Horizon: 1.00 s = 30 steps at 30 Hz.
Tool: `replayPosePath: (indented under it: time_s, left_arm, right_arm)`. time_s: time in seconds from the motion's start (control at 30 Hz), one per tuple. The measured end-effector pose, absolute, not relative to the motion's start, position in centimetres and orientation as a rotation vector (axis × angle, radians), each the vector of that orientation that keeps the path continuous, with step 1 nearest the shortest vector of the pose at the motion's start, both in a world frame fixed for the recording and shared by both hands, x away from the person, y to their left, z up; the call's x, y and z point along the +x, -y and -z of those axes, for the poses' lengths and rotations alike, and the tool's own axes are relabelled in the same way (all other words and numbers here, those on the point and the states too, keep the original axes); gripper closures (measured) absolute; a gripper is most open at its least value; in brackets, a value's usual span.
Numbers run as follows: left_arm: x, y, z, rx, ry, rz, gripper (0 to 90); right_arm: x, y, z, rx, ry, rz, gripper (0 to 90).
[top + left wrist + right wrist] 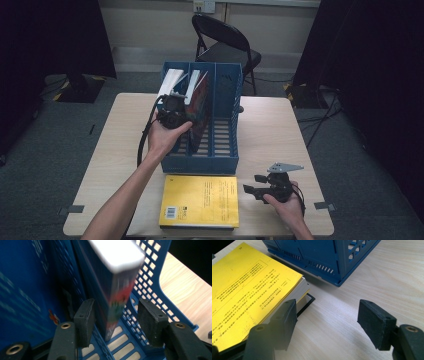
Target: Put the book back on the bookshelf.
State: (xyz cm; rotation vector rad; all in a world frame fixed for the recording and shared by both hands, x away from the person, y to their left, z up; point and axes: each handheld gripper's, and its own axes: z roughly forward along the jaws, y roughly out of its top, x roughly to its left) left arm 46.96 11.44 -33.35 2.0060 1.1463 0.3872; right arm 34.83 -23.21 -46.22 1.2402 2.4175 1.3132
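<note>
Two books stood in the blue file rack (222, 150) — the red-spined book (117, 297) between the left gripper (116, 320) jaws, pads apparently clear. Right gripper (327, 323) hung wide, empty, beside the yellow book (200, 200), flat on the table (270, 130) — unfiled.

A book with a red and dark cover (200, 107) stands on edge in the middle compartment of a blue file rack (225, 150), leaning left against the divider, white page edges up; its spine carries red, green and white print. The rack has three slots and perforated walls and stands mid-bench. A thick yellow book (200, 200) lies flat, barcode at its near left corner, just before the rack.
</note>
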Motion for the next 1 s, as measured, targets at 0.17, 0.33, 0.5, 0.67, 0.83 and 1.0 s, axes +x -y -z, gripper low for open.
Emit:
replayPosePath:
  time_s: [0.17,0.33,0.5,0.67,0.83,1.0]
  left_arm:
    - [46.0,-12.3,35.5,1.967,-1.132,-0.328,42.2]
    - [45.1,-13.6,37.2,1.940,-1.131,-0.311,40.8]
    - [43.2,-15.2,37.5,1.879,-1.112,-0.336,46.1]
    - [41.8,-16.6,38.1,1.875,-1.085,-0.315,50.2]
    - [40.1,-17.5,38.5,1.903,-1.056,-0.310,53.1]
    - [38.4,-18.2,39.2,1.936,-1.033,-0.290,55.8]
  right_arm:
    - [34.8,23.1,46.3,1.239,-2.422,-1.306,31.4]
    - [34.8,23.1,46.3,1.234,-2.422,-1.309,31.4]
    - [34.8,23.0,46.3,1.228,-2.421,-1.310,31.4]
    - [34.8,22.8,46.2,1.219,-2.420,-1.313,31.5]
    - [34.7,22.3,45.9,1.204,-2.415,-1.324,32.3]
    - [34.6,21.6,45.5,1.173,-2.422,-1.348,37.3]
